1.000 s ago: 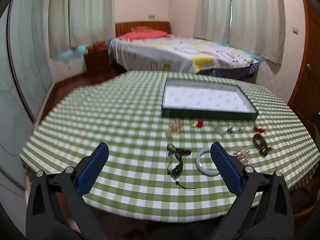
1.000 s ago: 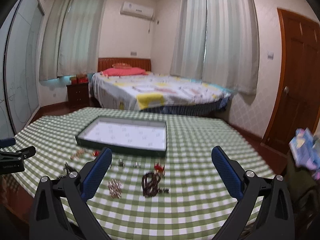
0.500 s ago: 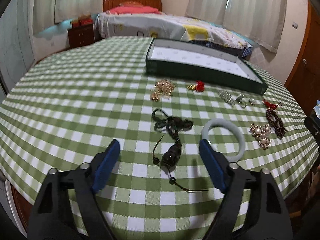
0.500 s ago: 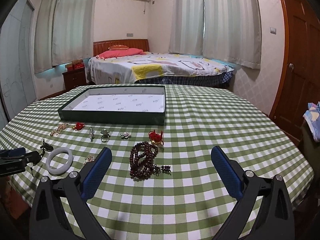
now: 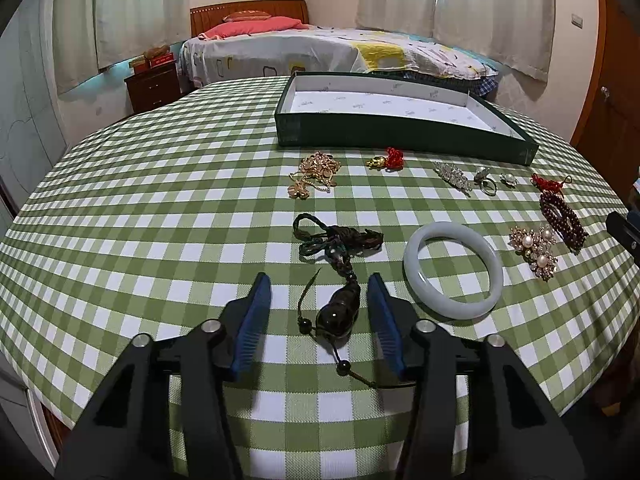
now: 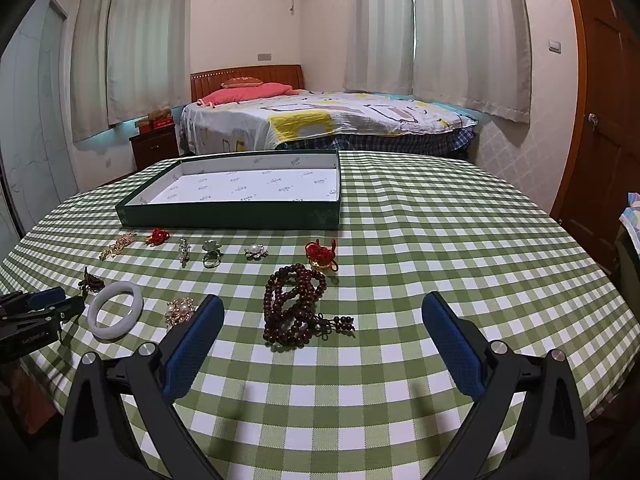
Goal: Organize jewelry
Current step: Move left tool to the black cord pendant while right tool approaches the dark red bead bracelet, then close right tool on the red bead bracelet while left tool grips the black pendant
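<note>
1. Jewelry is spread over a green-and-white checked tablecloth (image 5: 160, 208), in front of a dark green tray (image 5: 400, 132) with a white lining; nothing is seen lying in the tray
2. A dark pendant on a braided cord (image 5: 340, 308) is framed between the blue pads of the left gripper (image 5: 319, 292), whose jaws are held apart on either side of it, a gap being visible between each pad and the pendant
3. A pale bangle (image 5: 452, 270) is laid flat just to the right of that gripper, apart from the pendant's cord
4. Farther back a gold chain cluster (image 5: 316, 172) and a small red-and-gold charm (image 5: 388, 159) are placed near the tray's front wall
5. A crystal brooch (image 5: 452, 174), a ring (image 5: 486, 184) and a small pearl flower piece (image 5: 509, 179) are lined up to the right (all well apart from the left gripper)
6. A pearl-and-crystal cluster (image 5: 538, 250) is set beside the bangle
7. A dark wooden bead strand (image 6: 294, 300) is seen heaped ahead of the right gripper (image 6: 323, 316), whose jaws are spread wide with nothing between them
8. A red knotted charm (image 6: 320, 254) is found just behind the beads
</note>
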A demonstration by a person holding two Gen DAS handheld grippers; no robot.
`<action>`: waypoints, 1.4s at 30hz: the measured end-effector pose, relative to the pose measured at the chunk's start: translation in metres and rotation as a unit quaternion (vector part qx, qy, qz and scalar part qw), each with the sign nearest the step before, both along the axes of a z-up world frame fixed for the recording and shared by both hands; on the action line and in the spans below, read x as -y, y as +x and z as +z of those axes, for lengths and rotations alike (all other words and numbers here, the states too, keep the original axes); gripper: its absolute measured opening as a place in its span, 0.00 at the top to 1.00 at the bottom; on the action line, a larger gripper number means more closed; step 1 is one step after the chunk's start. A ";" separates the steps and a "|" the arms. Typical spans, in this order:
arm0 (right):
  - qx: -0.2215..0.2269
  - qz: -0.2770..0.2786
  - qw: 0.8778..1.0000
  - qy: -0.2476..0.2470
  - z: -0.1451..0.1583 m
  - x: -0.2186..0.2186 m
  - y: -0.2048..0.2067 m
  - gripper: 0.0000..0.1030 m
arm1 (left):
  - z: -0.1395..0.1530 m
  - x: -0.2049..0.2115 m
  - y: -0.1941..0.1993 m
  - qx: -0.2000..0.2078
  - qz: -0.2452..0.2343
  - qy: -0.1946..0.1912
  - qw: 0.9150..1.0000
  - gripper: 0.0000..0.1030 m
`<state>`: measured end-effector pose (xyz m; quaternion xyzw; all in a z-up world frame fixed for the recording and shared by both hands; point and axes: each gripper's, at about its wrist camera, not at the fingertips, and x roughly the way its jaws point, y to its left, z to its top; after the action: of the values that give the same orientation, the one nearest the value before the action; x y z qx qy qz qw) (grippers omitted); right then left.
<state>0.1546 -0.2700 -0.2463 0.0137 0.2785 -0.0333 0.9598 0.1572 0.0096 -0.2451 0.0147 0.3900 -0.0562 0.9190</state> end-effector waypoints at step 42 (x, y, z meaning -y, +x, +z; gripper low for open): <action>-0.098 0.015 0.995 -0.001 -0.030 -0.018 0.056 0.45 | 0.001 -0.002 0.008 0.021 0.013 0.016 1.000 0.56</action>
<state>0.2110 -0.2522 -0.2759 0.0055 0.3709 -0.0203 0.9284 0.1656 0.0113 -0.2445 0.0255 0.3720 -0.0381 0.9271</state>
